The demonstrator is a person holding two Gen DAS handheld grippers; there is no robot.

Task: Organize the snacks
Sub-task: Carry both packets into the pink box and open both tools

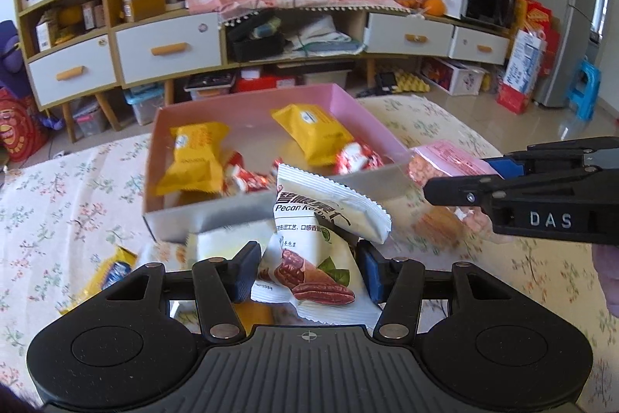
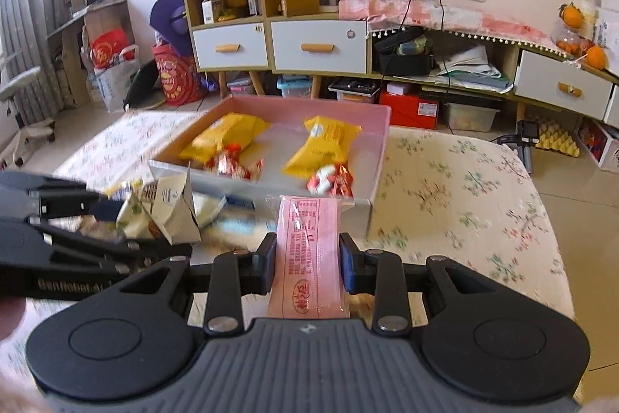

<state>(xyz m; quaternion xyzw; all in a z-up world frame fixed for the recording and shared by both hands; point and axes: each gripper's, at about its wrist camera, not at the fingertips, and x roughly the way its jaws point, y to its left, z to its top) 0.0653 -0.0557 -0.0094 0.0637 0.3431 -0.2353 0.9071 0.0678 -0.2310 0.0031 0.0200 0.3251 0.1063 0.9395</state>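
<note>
A pink box (image 1: 340, 99) (image 2: 381, 149) stands on the flowered table and holds two yellow snack packs (image 1: 197, 157) (image 2: 325, 142) and several red-and-white candies (image 1: 356, 157) (image 2: 332, 179). My left gripper (image 1: 307, 269) is shut on a white pecan kernel packet (image 1: 309, 242), held just in front of the box's near wall; the packet also shows in the right wrist view (image 2: 166, 215). My right gripper (image 2: 307, 258) is shut on a pink snack packet (image 2: 309, 250), held near the box's right corner; it also shows in the left wrist view (image 1: 445, 165).
More packets lie on the table under my left gripper: a white one (image 1: 228, 239) and a yellow-blue one (image 1: 112, 273). The flowered tablecloth (image 2: 464, 204) spreads to the right of the box. A cabinet with drawers (image 1: 166, 45) stands beyond the table.
</note>
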